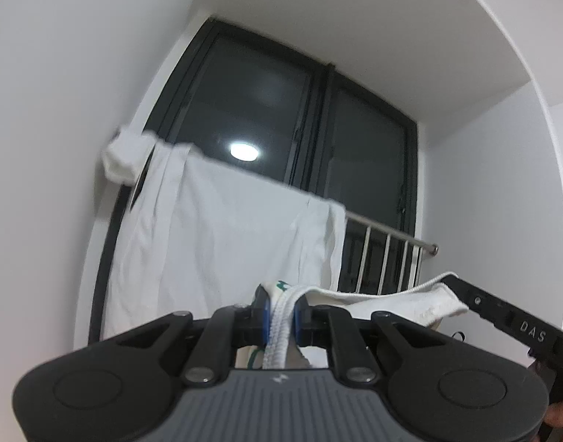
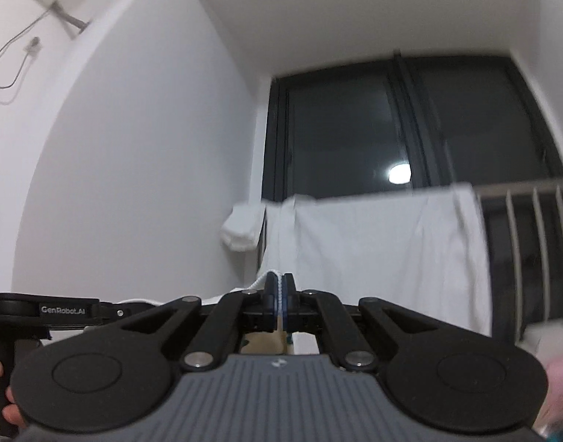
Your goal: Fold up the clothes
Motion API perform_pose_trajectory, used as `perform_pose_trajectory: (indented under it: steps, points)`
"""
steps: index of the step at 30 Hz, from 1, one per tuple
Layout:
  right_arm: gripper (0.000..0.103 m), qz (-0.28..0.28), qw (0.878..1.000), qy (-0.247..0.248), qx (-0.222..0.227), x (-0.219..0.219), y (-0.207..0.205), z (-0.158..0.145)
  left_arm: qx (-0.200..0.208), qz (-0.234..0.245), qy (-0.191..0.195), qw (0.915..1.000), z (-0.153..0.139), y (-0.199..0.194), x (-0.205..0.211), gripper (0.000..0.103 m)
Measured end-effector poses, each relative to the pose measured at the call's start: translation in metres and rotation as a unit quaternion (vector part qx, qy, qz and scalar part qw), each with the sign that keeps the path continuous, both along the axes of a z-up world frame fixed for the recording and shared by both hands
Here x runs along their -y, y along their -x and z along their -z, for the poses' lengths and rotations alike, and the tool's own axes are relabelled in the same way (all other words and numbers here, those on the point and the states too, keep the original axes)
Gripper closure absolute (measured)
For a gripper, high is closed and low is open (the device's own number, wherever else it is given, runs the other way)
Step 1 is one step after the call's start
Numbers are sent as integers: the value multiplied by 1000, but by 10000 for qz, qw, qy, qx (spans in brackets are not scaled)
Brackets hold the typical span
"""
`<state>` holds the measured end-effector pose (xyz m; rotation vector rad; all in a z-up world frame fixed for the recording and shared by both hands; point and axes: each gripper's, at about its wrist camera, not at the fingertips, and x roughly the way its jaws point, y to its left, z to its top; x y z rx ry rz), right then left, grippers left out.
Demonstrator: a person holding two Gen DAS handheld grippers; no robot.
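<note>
We hold both grippers raised toward a dark window (image 1: 299, 129); the left gripper (image 1: 281, 315) sits at lower centre of its view, its jaws pressed tight on a thick ribbed hem of a white garment (image 1: 391, 302); the cloth bunches up between the blue pads (image 1: 265, 318), with a trace of green print at the top of the fold; from there the garment stretches to the right of the frame, where its other edge meets the black body of the other gripper, marked DAS; a fingertip shows at the lower right corner.

In the right wrist view the right gripper (image 2: 280, 298) is at lower centre, its jaws closed on a thin white edge of the same garment (image 2: 277, 287); only a narrow ribbed strip shows between the pads (image 2: 271, 294), and the cloth runs off to the left behind the linkage, toward the left tool at the left edge, marked GenRobot.AI; we see fingers wrapped round that tool at lower left; the far right edge of this frame is blurred and we cannot tell what lies there.

Behind, a white sheet (image 1: 226, 228) hangs over a metal rail (image 1: 391, 228) before the window, filling the middle of both views; a rolled white bundle (image 1: 121, 158) sits at the sheet's left end against the wall; a round lamp reflection (image 1: 244, 153) glows in the glass; in the upper left of the right view a cable (image 2: 12, 62) hangs on the wall.
</note>
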<state>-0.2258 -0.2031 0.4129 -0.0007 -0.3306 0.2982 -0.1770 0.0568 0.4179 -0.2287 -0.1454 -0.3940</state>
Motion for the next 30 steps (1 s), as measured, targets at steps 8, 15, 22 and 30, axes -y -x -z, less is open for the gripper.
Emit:
perform_pose_trajectory:
  steps: [8, 15, 22, 30]
  points:
    - [102, -207, 9992, -2, 349, 18, 39, -48, 401, 256, -270, 9985, -39, 26, 11, 93]
    - [102, -9, 9999, -102, -133, 25, -11, -41, -371, 226, -576, 9974, -18, -56, 30, 93]
    - [87, 922, 9692, 215, -2274, 6, -211, 26, -2920, -311, -813, 9525, 76, -242, 46, 36]
    - [38, 525, 9086, 984, -4025, -2, -233, 238, -3505, 233, -1111, 9297, 259, -167, 22, 27]
